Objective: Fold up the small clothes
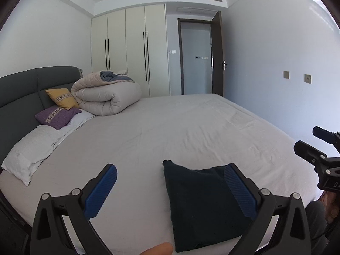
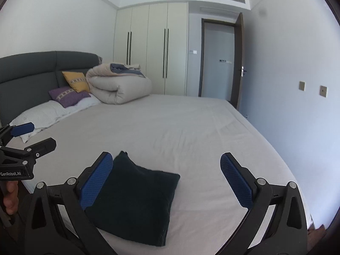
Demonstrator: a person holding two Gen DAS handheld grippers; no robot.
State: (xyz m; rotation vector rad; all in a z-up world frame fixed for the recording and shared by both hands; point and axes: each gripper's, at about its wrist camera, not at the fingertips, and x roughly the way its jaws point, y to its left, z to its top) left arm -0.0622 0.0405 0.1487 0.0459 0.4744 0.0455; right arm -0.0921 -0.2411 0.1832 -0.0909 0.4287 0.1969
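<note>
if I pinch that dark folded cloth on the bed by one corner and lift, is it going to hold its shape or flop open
The dark folded cloth will probably flop: its far corner already peaks up and its edges look soft, so the layers would likely hang and unfold. It seems light for its size, barely denting the bed sheet. Pushed, it would likely bunch rather than slide.

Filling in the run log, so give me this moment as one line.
left tongs: open | right tongs: open | dark garment: folded, flat on bed, ungripped | stage: fold appears done

The dark garment's (image 1: 204, 208) near edge is cut off below, its right side hidden behind the left gripper (image 1: 171, 180).
</note>
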